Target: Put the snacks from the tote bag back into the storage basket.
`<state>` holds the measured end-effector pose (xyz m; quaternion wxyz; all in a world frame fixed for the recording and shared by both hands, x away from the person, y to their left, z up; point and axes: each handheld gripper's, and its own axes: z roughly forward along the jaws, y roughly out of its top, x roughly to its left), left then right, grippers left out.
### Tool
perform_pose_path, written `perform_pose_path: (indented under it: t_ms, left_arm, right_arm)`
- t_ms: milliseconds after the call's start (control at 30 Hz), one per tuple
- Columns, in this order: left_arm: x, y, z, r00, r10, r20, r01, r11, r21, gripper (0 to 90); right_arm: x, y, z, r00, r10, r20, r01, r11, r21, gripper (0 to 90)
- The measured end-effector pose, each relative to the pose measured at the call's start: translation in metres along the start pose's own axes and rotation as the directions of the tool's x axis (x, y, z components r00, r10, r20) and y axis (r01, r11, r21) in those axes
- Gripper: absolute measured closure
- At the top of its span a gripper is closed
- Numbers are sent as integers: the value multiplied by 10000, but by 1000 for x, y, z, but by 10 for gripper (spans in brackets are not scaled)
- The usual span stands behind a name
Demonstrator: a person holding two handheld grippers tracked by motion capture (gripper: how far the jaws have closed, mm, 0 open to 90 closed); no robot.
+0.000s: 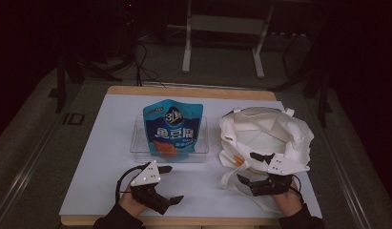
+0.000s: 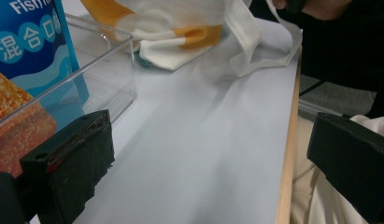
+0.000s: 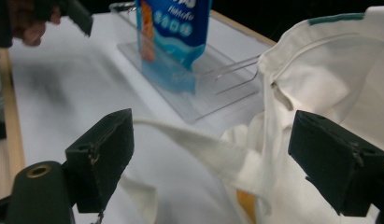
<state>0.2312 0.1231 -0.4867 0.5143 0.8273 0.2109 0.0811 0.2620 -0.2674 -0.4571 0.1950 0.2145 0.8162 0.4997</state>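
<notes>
While one blue snack pouch (image 1: 173, 129) stands in one clear tray (image 1: 139, 143) beside one white tote bag (image 1: 265, 133), my left gripper (image 1: 167, 183) gapes empty and my right gripper (image 1: 247, 167) straddles the bag's strap (image 3: 203, 147), unclosed.

high view looks down; both close views (low) share the tray (image 2: 110, 60)

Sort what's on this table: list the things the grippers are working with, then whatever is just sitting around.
In the job:
cloth bag
bag strap
snack pouch
right gripper, open around the strap
left gripper, open

Lying about:
clear tray
white mat
</notes>
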Motion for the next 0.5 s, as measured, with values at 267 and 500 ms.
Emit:
perform_pose_path:
  t_ms: [267,500]
  left_arm:
    - [-2,-2,4,9998,157,-127,-155,9998,115,9]
    - [-1,-3,3,9998,79,-162,-77,9999,76,9]
  right_arm:
    - [6,-10,-9,9978,-74,658,80,9999,-91,142]
    - [7,-19,-11,9944,-210,1033,204,9998,67,140]
